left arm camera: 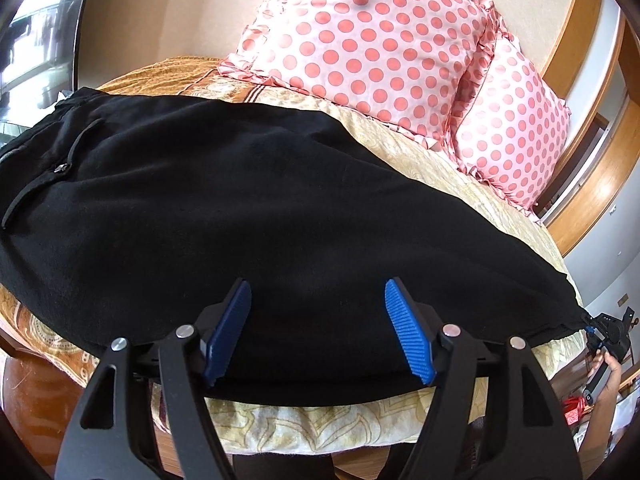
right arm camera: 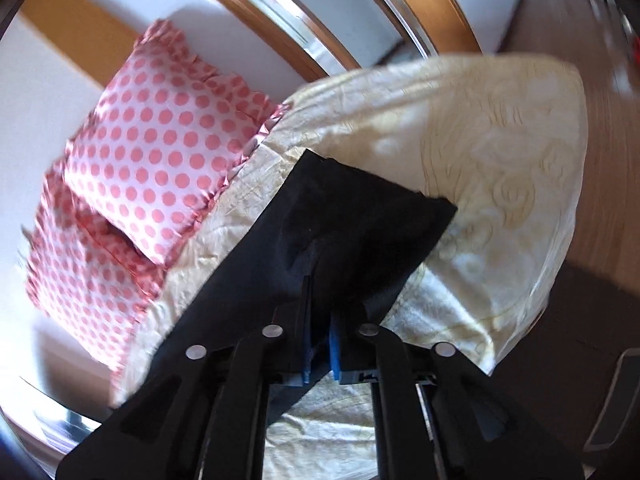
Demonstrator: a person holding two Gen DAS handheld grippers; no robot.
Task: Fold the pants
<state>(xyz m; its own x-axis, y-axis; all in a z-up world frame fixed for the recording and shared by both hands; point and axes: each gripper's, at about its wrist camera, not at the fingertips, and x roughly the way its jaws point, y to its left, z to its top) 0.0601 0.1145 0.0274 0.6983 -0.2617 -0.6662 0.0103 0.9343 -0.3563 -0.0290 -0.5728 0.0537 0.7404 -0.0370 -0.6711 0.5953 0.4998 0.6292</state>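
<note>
The black pants (left arm camera: 224, 208) are spread flat across the patterned gold bedspread (left arm camera: 448, 168), the waistband and drawstring lying far to the left of the left gripper (left arm camera: 318, 330). The blue pads (left arm camera: 408, 332) of that gripper are held wide apart over the near edge of the fabric, and nothing is clamped between them; the cloth is seen beyond and beneath them. Two pink polka-dot pillows (left arm camera: 372, 44) are propped well past the fingertips, at the head of the bed.

At the far right of the left wrist view, the right gripper (left arm camera: 591, 330) is seen at the leg end, carried by a hand (left arm camera: 608, 376). In the right wrist view, the right gripper (right arm camera: 318, 276) is closed almost fully on the hem end of the pants (right arm camera: 360, 216), black cloth being pinched between its fingers (right arm camera: 334, 344) and draped ahead of them. The pillows (right arm camera: 160, 152) are found up and to the left of the fingertips.
</note>
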